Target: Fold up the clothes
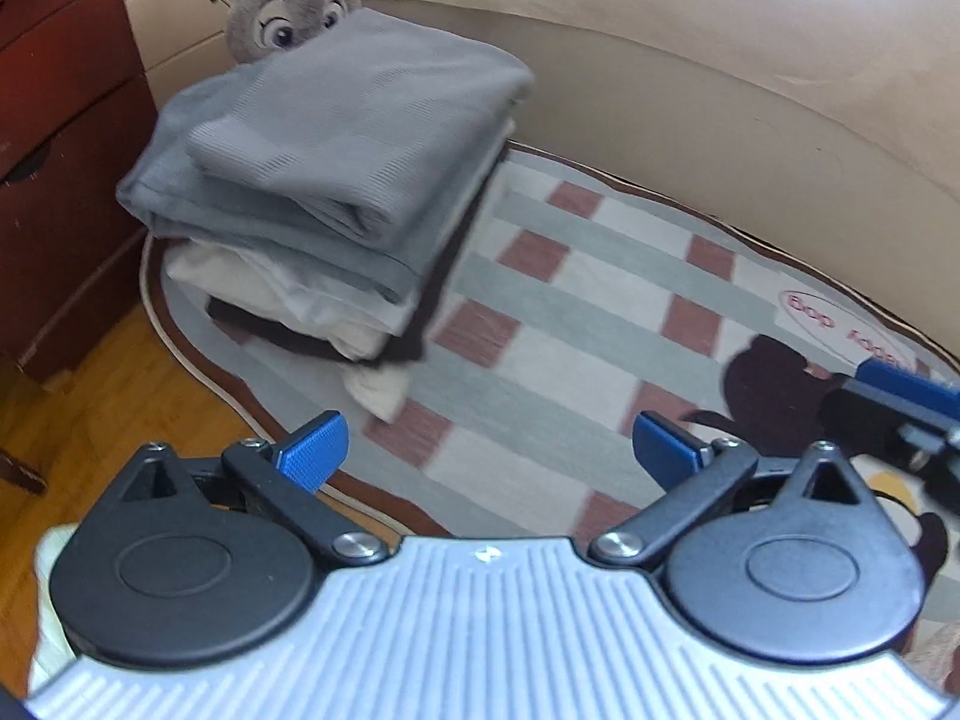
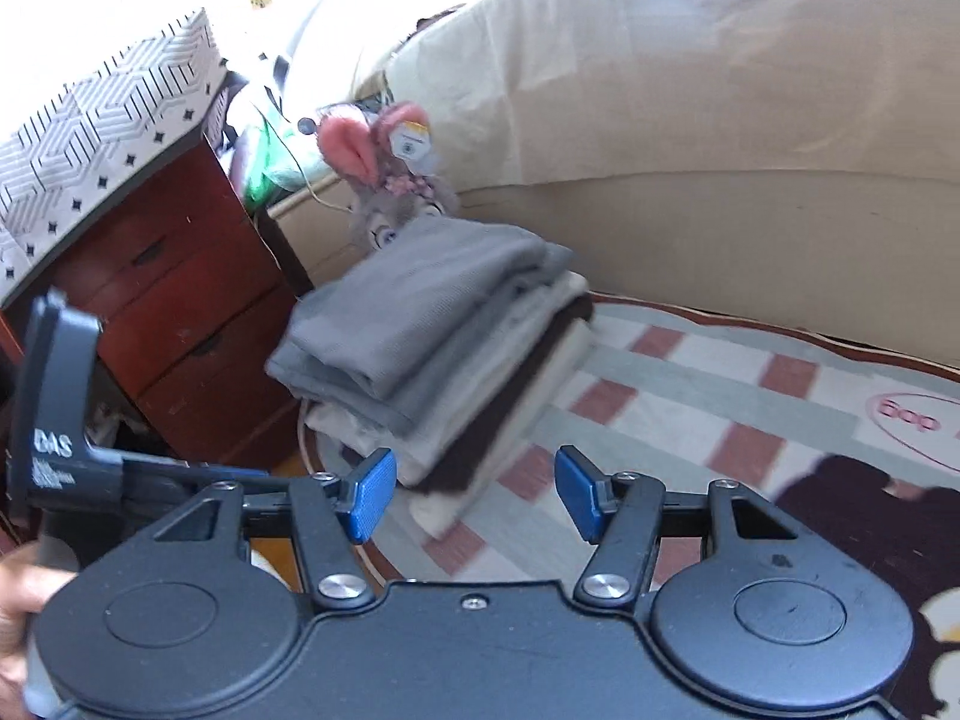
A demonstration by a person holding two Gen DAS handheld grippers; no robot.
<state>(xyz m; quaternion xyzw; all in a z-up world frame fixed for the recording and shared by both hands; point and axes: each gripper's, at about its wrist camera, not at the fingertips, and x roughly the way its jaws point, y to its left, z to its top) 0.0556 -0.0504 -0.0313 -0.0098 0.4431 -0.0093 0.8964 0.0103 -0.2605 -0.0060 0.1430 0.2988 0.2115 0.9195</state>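
A stack of folded clothes (image 1: 324,192), grey knit garments on top with cream and dark brown layers beneath, sits at the far left end of a checked rug (image 1: 570,312) of grey-green, white and reddish-brown squares with a brown border. The left gripper (image 1: 489,450) hovers near the rug with its blue-padded fingers spread wide and nothing between them; the stack lies beyond it, well apart. The right gripper (image 2: 474,492) likewise has its blue pads apart and empty, the near corner of the stack just past its left finger.

Only the left wrist view shows the face of the grey plush rabbit (image 1: 288,6) peeking over the stack, the yellow wooden floor (image 1: 90,408) at near left, and a piece of the right gripper at the right edge. Only the right wrist view shows the rabbit's pink ears with a tag, a black-and-white patterned fabric box (image 2: 102,144) on top of the red-brown wooden drawer cabinet (image 2: 180,300), the left gripper's black body at left, and part of a hand (image 2: 24,618) at the lower left edge.

Behind the rug rises a large beige upholstered surface (image 1: 690,78). The stack hides most of the rabbit's body. A dark cartoon figure is printed at the rug's right end.
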